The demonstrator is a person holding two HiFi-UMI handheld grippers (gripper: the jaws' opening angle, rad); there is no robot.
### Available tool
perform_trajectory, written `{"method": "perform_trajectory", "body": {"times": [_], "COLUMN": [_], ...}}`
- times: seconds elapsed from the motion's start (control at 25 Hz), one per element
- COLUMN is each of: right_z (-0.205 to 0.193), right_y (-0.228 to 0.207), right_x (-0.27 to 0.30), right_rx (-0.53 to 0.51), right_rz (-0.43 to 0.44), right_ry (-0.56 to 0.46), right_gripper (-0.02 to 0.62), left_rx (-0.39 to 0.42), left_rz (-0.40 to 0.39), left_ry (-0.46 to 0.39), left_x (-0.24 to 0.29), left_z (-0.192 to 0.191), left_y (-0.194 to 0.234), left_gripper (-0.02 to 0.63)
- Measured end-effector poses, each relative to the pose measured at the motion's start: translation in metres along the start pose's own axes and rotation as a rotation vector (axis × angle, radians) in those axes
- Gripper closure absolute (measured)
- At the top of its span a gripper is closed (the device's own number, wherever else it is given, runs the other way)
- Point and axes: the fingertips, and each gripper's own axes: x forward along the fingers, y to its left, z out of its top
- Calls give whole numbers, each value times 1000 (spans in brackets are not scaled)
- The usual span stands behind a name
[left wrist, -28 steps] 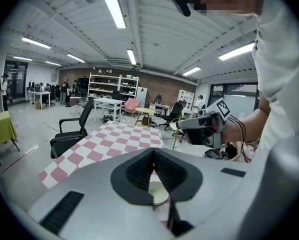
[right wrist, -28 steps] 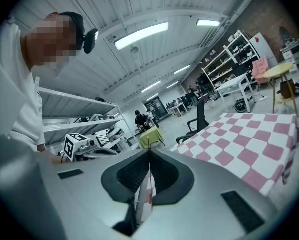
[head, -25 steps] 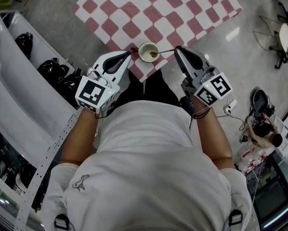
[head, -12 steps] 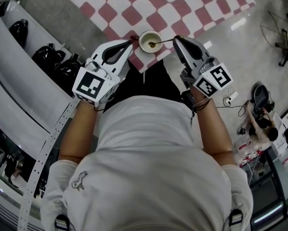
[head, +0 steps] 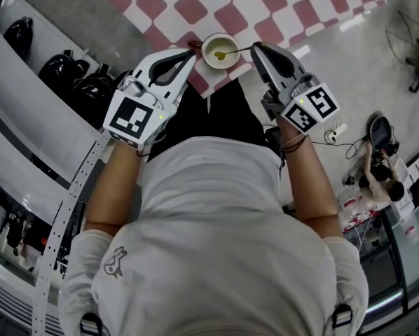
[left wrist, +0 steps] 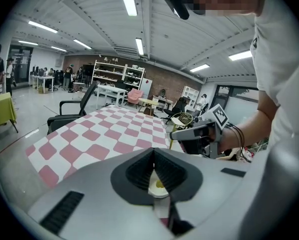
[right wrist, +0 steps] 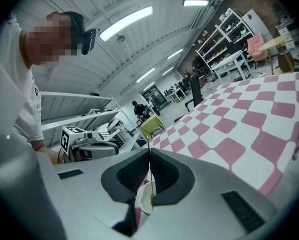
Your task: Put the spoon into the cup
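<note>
Evidently, the right claw [head: 256,47] held the spoon [head: 240,48] clamped by its handle, bowl already inside the cup [head: 211,45] at the near edge of the worktop [head: 279,5], while the left claw [head: 193,50], jaws together, seemingly steadied the rim.

The cup [head: 207,47] looks glossy ceramic, the spoon [head: 241,49] thin bright metal, the checked cloth [head: 265,5] matt. The left gripper [head: 193,51] and right gripper [head: 255,45] are smooth grey plastic.
</note>
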Motion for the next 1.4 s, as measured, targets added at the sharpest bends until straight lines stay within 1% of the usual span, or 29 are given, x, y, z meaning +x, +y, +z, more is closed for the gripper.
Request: {"method": "perform_trajectory", "body": {"times": [0.24,0.52,0.76,0.92,1.24,1.4], "right_z": [-18,-32,-37,-43,-45,-47], "right_y": [-8,-18,-24,-26,-31,-34], "right_x": [8,15,18,22,23,24], "right_rx": [15,37,55,52,65,72], "right_rz": [5,9,9,13,6,3], "right_ry": [25,44,52,62,56,62], "right_gripper": [560,561,560,560,560,558], "left_rx": [-30,-46,-62,-75,-65,-83], "left_rz": [-3,-5,8,2,11,2], "left_ry": [18,31,33,38,40,36], "left_x": [7,15,19,21,20,22], "left_z": [-16,-24,-27,-29,-33,-31], "left_y": [1,4,7,6,6,5], "left_gripper": [592,592,592,592,592,592]}}
